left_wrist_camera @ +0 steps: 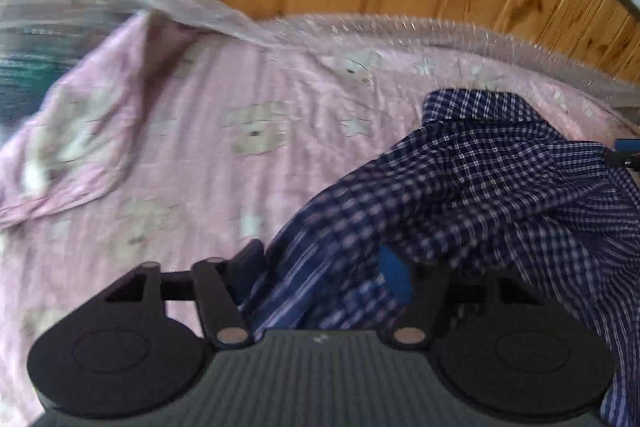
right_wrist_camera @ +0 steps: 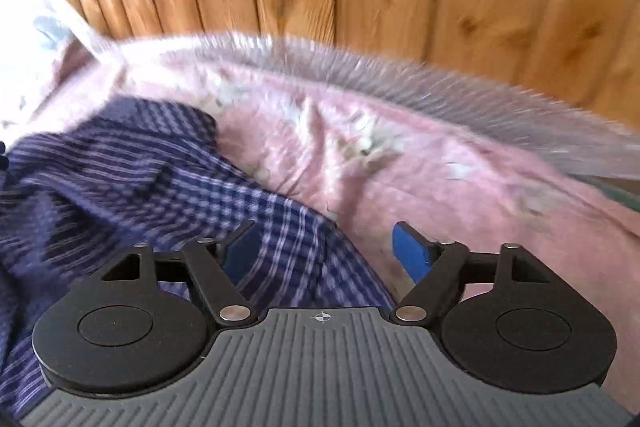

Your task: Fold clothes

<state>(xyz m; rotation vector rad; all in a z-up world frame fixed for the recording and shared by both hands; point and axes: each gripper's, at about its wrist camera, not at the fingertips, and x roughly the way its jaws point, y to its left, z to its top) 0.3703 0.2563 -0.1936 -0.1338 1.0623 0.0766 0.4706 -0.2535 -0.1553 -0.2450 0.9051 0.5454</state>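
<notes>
Both grippers stand wide open with the shirt bunched between their fingers, clamping nothing. The left gripper and right gripper should each close on one clean edge, then lift evenly over the sheet.

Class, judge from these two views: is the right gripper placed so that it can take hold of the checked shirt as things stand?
Probably yes. The right gripper is open, and a fold of the checked shirt already lies between its fingers on the pink sheet; nothing blocks it.
</notes>
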